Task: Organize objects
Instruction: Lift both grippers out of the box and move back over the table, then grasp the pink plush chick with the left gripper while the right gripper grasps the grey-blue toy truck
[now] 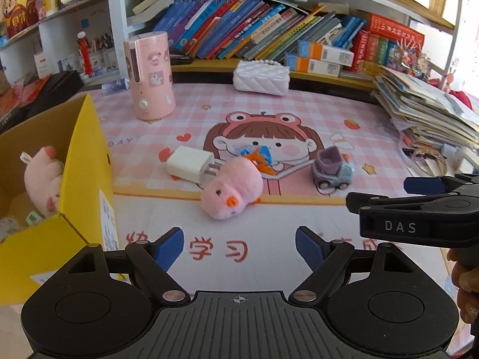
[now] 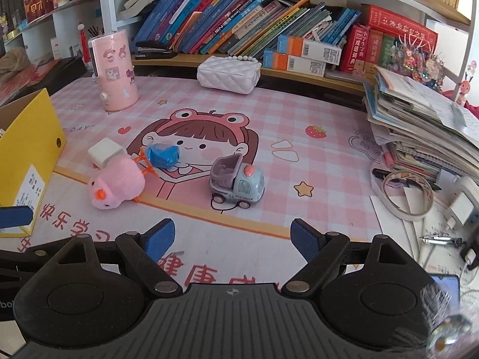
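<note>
A pink plush chick (image 1: 232, 190) (image 2: 115, 184) lies on the pink desk mat, just ahead of my left gripper (image 1: 239, 249), which is open and empty. Behind the chick lie a white charger plug (image 1: 191, 164) (image 2: 104, 152) and a blue crumpled wrapper (image 2: 163, 155). A small toy truck (image 1: 332, 170) (image 2: 236, 181) stands ahead of my right gripper (image 2: 232, 240), which is open and empty. A yellow box (image 1: 80, 161) (image 2: 33, 137) at the left holds a pink plush toy (image 1: 45, 176). The right gripper also shows in the left wrist view (image 1: 419, 197).
A pink cylindrical humidifier (image 1: 149, 77) and a white quilted purse (image 1: 260, 76) stand at the back of the mat. A bookshelf runs behind. A stack of books and papers (image 2: 419, 125), a tape roll (image 2: 404, 194) and cables lie at the right.
</note>
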Action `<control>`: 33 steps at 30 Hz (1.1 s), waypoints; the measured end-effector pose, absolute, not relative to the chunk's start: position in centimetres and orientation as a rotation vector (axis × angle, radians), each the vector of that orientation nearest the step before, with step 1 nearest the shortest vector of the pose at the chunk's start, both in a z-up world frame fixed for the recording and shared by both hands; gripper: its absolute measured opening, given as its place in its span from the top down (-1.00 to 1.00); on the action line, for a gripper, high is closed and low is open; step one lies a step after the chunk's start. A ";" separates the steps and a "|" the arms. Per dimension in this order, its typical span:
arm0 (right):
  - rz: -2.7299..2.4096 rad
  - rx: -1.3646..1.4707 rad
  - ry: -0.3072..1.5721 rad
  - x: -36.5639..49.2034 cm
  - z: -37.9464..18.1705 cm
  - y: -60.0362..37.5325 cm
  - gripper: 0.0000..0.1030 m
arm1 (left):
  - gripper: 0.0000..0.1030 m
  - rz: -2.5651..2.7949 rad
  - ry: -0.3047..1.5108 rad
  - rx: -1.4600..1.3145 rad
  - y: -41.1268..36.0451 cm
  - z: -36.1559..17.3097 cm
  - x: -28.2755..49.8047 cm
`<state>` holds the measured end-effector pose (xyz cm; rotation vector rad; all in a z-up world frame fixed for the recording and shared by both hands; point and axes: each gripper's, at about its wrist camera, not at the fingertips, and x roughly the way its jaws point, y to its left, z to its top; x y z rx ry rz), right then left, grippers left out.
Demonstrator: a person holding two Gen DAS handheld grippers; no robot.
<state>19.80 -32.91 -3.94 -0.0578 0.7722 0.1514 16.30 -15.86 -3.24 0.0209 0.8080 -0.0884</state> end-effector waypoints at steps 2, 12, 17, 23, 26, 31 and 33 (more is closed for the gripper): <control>0.158 -0.059 0.762 20.3 -3.9 -33.1 -0.63 | -0.63 -0.076 0.796 0.021 -15.9 -3.0 16.7; 0.196 -0.065 0.740 22.8 -4.7 -33.4 -0.66 | -0.63 -0.044 0.801 0.040 -16.4 -3.4 17.7; 0.202 -0.082 0.733 25.0 -5.5 -32.9 -0.68 | -0.63 -0.031 0.805 0.050 -16.3 -3.4 18.1; 0.222 -0.128 0.775 27.8 -7.4 -32.0 -0.67 | -0.63 -0.016 0.814 0.057 -16.3 -3.6 19.1; 0.232 -0.143 0.792 28.7 -8.2 -31.6 -0.66 | -0.63 -0.015 0.818 0.059 -16.4 -3.9 19.7; 0.250 -0.149 0.823 29.5 -9.1 -31.4 -0.53 | -0.63 -0.022 0.832 0.068 -16.6 -4.6 21.0; 0.251 -0.147 0.835 29.6 -9.3 -31.5 -0.39 | -0.63 -0.026 0.836 0.073 -16.8 -4.9 21.6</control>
